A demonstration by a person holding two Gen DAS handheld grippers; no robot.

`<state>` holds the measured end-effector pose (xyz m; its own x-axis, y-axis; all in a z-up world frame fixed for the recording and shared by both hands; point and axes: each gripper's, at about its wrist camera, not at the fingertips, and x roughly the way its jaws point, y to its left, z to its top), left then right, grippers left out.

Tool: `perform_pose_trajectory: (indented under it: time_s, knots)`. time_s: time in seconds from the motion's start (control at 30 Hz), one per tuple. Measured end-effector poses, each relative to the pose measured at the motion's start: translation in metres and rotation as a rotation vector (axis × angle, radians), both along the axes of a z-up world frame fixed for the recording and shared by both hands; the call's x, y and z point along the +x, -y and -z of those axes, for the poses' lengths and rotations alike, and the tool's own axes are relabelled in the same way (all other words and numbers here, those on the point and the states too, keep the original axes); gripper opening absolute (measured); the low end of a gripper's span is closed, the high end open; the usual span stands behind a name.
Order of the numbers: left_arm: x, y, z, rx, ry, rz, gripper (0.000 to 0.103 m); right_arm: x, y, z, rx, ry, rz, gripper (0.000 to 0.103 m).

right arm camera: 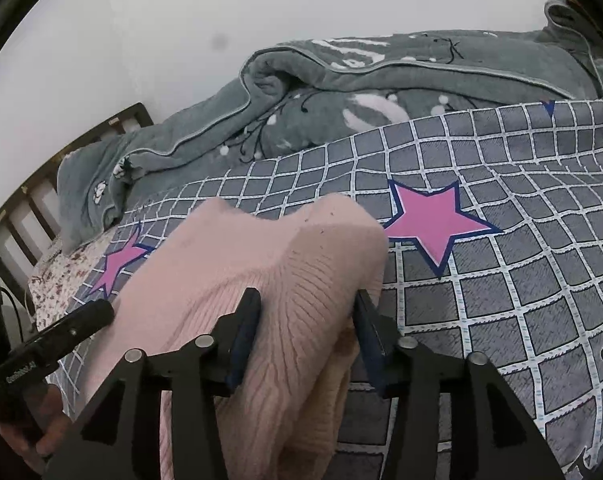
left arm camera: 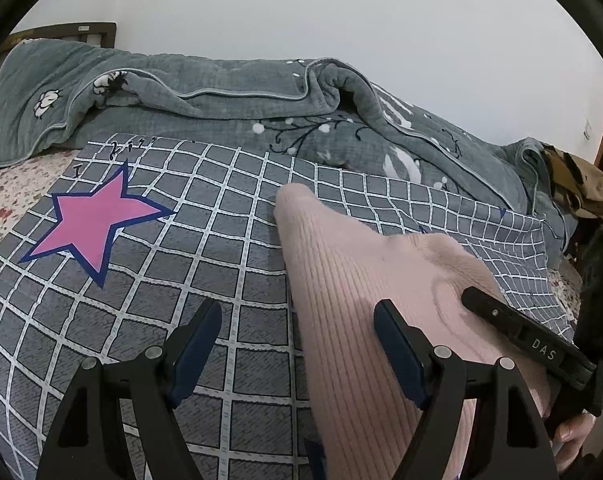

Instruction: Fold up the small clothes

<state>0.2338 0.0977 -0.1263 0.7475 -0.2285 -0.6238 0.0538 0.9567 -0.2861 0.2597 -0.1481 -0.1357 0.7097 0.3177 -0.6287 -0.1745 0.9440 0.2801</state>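
Pink ribbed knit, a small garment, sits bunched between the fingers of your right gripper; a raised fold of it fills the gap, and both blue pads press into its sides, so you are grasping the cloth there. In the left wrist view the same garment stretches away from the camera in a long tapered strip that ends in a rounded tip further up the bed. Your left gripper stands spread wide and grips nothing: its left finger hovers over the bare cover, while its right finger lies over the garment's edge. One finger of your right gripper reaches in from the right of that view and rests on the pink knit. Under everything lies a grey checked cover with white grid lines and pink stars outlined in dark blue. Behind it a grey-green quilt with white flower embroidery lies rumpled along a plain white wall. At the edge of the checked cover a floral sheet shows, and a dark wooden slatted headboard stands at the end of the bed.
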Motion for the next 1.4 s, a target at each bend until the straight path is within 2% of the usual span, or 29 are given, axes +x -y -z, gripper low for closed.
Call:
perform_pose_trajectory:
  time_s: [0.17,0.33,0.43,0.5,0.6,0.73,0.87,0.93,1.23,1.4]
  knots:
    - [-0.002,0.002,0.001,0.011,0.005,0.003,0.077,-0.007,-0.007,-0.004,-0.033,0.045,-0.008,0.020]
    - [-0.004,0.002,0.000,0.020,0.021,0.019,0.077,-0.009,0.013,-0.010,0.085,0.047,0.010,0.015]
    - [-0.006,0.003,-0.001,0.040,0.036,0.011,0.077,-0.006,0.016,-0.005,0.098,0.014,0.010,0.015]
    - [-0.006,0.004,-0.002,0.056,0.039,0.006,0.077,-0.005,0.011,0.000,0.065,-0.006,0.007,0.017]
    - [-0.008,0.003,-0.002,0.059,0.037,0.000,0.077,-0.009,0.009,-0.003,0.037,-0.001,-0.004,0.028]
    - [-0.009,0.001,-0.002,0.064,0.032,-0.004,0.077,-0.022,0.012,-0.009,0.012,0.022,-0.007,0.033]
    - [-0.015,0.002,-0.003,0.104,0.040,-0.012,0.078,-0.035,0.012,-0.016,-0.017,0.046,-0.013,0.037]
    - [-0.019,0.003,-0.004,0.122,0.042,-0.008,0.078,-0.040,0.012,-0.018,-0.025,0.051,-0.016,0.042]
    - [-0.040,0.003,-0.007,0.175,0.064,-0.008,0.079,-0.061,0.006,-0.020,-0.051,0.067,-0.030,0.042]
    - [-0.049,0.000,-0.007,0.149,0.054,-0.007,0.079,-0.076,0.008,-0.018,-0.036,0.064,-0.020,0.043]
